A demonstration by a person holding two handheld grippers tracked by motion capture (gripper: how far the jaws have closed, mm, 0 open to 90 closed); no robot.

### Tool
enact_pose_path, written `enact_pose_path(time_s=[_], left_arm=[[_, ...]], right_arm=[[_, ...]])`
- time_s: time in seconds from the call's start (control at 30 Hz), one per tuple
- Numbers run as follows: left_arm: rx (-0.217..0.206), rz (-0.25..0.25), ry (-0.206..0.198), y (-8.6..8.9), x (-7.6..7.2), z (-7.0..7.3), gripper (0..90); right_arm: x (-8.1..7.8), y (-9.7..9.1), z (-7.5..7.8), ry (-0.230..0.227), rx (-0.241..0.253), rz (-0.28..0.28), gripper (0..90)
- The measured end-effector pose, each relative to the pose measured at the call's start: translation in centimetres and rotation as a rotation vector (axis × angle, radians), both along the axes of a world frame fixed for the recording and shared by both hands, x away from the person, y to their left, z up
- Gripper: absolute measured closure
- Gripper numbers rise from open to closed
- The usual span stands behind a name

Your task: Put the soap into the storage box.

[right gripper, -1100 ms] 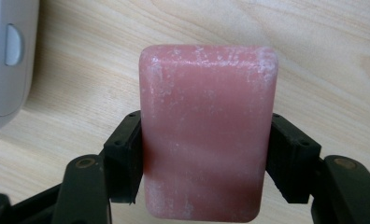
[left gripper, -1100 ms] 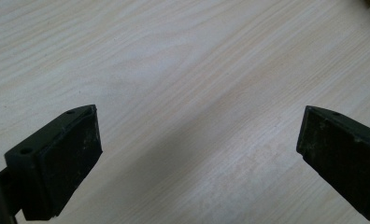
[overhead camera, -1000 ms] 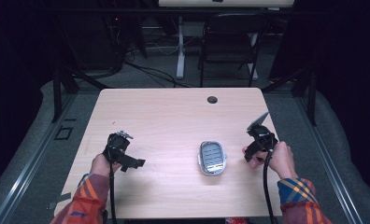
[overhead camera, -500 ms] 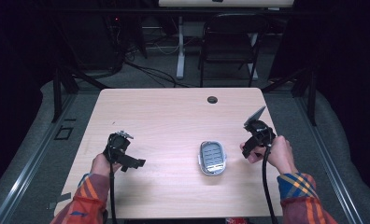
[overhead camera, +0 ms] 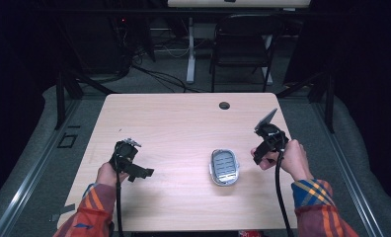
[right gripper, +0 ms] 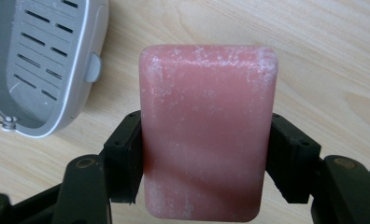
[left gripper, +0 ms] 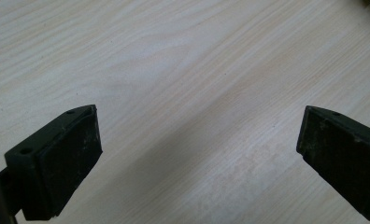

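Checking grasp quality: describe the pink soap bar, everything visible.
The pink soap bar is a rounded rectangular block, waxy-looking, with whitish powdery scuffs near its top edge and corners. It is clamped by its long sides between the right tool's black pads, long axis running along the jaws, held above the light wooden table, right of the grey slotted soap dish, apart from it.

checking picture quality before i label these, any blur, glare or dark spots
High view: table evenly lit, surroundings nearly black, slightly soft. Left gripper view: wood sharp, a broad soft shadow between the open tongs. Right gripper view: pink soap bar sharp, darker toward its lower end; soap dish clear, no glare.
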State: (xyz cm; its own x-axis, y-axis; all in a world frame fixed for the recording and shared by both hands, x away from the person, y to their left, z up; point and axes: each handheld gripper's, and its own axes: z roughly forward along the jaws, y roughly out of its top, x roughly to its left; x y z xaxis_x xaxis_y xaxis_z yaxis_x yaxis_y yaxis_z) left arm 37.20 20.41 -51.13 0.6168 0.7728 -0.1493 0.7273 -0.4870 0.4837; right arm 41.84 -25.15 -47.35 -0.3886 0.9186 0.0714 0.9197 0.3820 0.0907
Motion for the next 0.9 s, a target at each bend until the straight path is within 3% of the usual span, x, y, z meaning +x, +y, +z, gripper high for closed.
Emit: enact_pose_path(time_s=[0.9], left_arm=[[-0.008,-0.001,0.003,0.0,0.0,0.0,0.0]], right_arm=[[0.7,2.7,1.7,-0.001,0.016,0.06,36.8]])
